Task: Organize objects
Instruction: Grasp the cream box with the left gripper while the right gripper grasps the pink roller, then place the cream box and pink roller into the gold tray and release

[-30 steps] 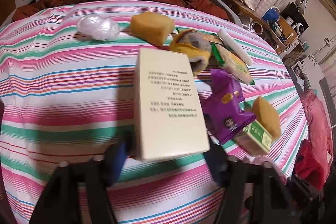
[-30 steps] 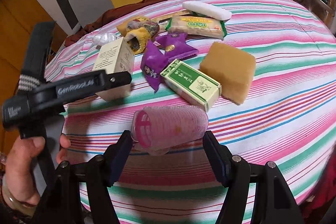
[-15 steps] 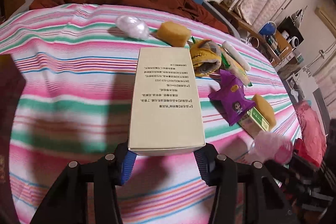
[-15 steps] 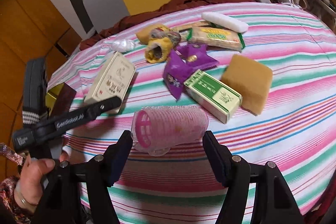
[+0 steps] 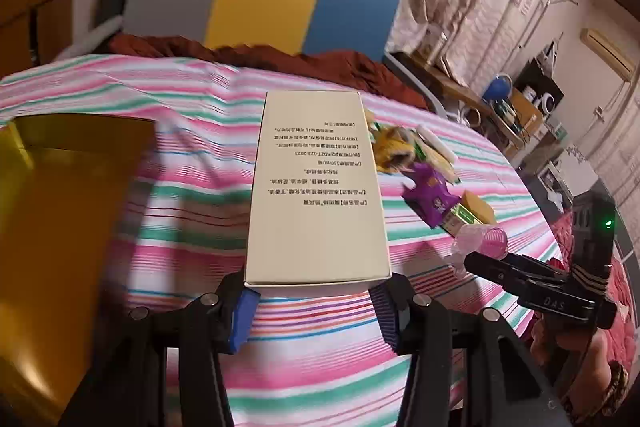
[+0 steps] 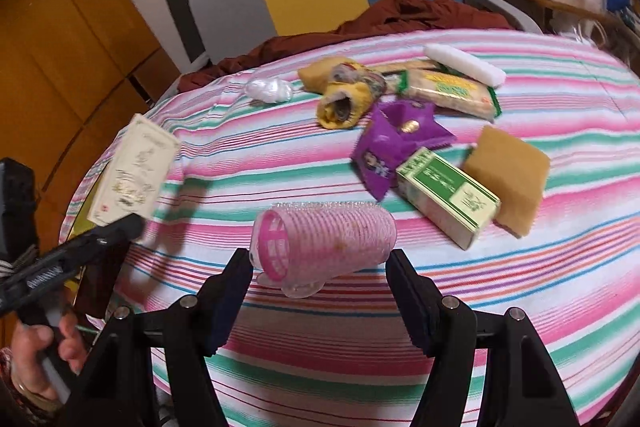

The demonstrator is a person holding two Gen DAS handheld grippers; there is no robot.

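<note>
My left gripper [image 5: 314, 301] is shut on a cream box [image 5: 316, 195] with printed text and holds it in the air above the striped tablecloth [image 5: 192, 227]. The right wrist view shows this box [image 6: 134, 171] lifted at the table's left edge, with a hand below it. My right gripper [image 6: 320, 267] is shut on a pink hair roller [image 6: 324, 239], lying crosswise between the pads. The roller [image 5: 486, 241] and the right gripper [image 5: 520, 275] also appear at the right in the left wrist view.
A golden open container [image 5: 60, 227] stands close at the left. On the table lie a purple snack packet [image 6: 394, 143], a green box [image 6: 448, 197], a brown sponge [image 6: 508, 175], a yellow pouch [image 6: 344, 99], a green cracker pack [image 6: 448, 93] and crumpled white plastic [image 6: 270, 91].
My left gripper closed on the cream box, lifted it off the table and carried it left, bringing the golden container into view. The right gripper kept its grip on the roller and barely shifted.
</note>
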